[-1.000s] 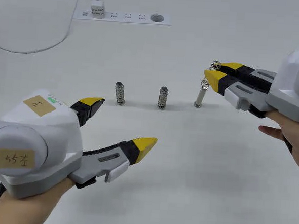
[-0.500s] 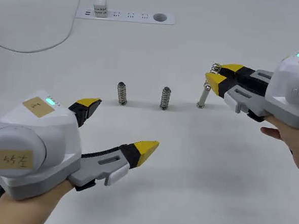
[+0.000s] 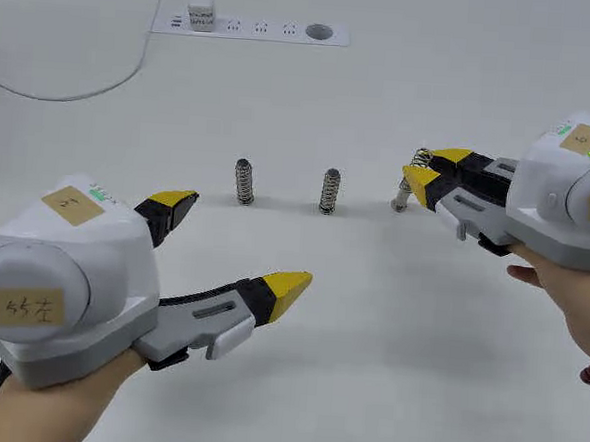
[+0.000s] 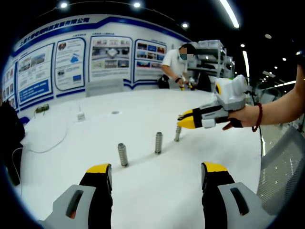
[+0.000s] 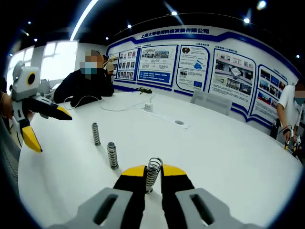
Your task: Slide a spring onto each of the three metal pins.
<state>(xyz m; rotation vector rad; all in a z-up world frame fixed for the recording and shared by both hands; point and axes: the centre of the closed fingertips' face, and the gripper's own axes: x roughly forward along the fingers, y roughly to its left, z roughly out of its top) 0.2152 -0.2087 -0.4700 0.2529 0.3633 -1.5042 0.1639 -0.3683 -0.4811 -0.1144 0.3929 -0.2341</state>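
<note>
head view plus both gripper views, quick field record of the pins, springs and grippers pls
left pin: upright, already loaded
middle pin: upright, already loaded
right pin: tilted, lower shaft bare
third spring: clamped in the right gripper jaws, at the right pin's top
left gripper: jaws wide open, holding nothing, above the table
progress: two of three pins done
</note>
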